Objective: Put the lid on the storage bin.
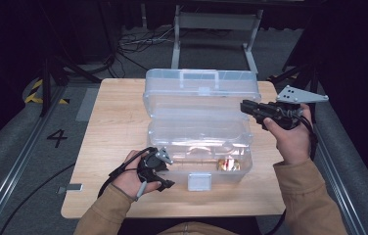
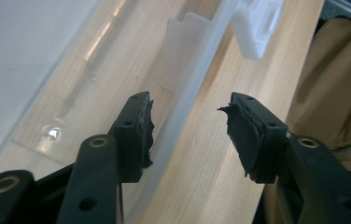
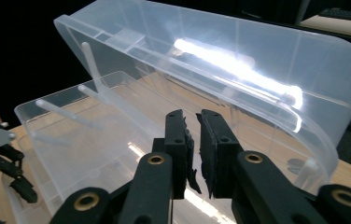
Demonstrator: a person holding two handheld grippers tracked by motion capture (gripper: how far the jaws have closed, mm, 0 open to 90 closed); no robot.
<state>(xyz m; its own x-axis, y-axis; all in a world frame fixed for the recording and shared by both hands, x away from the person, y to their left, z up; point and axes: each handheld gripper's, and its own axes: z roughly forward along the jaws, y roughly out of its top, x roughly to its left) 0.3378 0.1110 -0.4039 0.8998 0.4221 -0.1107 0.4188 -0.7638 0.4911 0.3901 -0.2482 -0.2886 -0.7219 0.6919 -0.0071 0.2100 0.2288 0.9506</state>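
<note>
A clear plastic toolbox [image 1: 172, 142] stands open on the wooden table [image 1: 113, 112], its lid [image 1: 201, 90] tilted back. Inside it rests a clear lift-out tray [image 3: 71, 121]. A small orange and gold item [image 1: 228, 165] lies in the front right corner of the box. My left gripper [image 1: 166, 170] is at the box's front left corner and is open, its jaws on either side of the front wall [image 2: 183, 93]. My right gripper [image 1: 250, 108] is held in the air by the lid's right end [image 3: 257, 60], shut with nothing between its pads.
A white latch [image 1: 199, 182] hangs at the middle of the box's front. Bare table lies to the left of the box. Beyond the table stand a metal frame [image 1: 216, 24] and floor cables [image 1: 138, 41]. A tan sleeve [image 2: 341, 84] is close to the table's near edge.
</note>
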